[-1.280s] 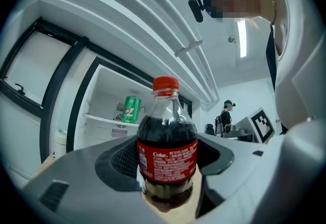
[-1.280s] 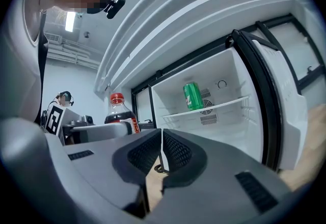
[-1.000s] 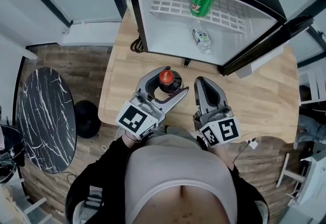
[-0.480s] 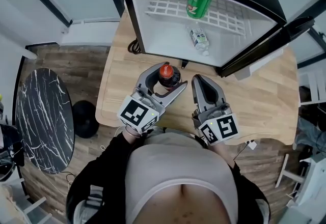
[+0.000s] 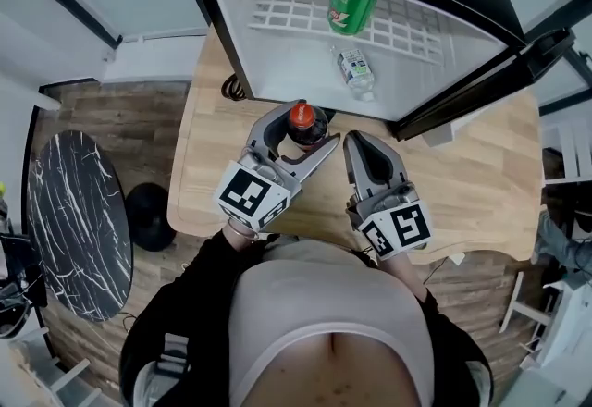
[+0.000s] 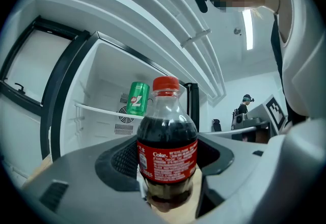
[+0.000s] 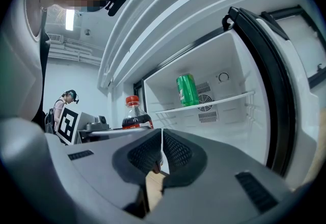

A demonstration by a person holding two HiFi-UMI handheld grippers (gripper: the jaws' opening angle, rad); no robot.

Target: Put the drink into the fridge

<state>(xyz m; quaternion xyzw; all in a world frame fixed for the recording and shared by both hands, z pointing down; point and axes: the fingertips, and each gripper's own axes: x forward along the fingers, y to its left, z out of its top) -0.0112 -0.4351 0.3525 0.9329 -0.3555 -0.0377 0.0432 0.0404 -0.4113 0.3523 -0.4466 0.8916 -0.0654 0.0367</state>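
A dark cola bottle with a red cap and red label stands upright between the jaws of my left gripper, which is shut on it. It is just in front of the open mini fridge on the wooden table. My right gripper is to the right of the bottle, shut with nothing in it; in the right gripper view its jaws meet and the cola bottle shows to the left.
Inside the fridge a green can stands on the wire shelf and a small clear bottle lies on the floor below. The fridge door swings open to the right. A round marble side table stands at the left.
Both grippers, and the cola bottle in the left one, have moved closer to the fridge opening.
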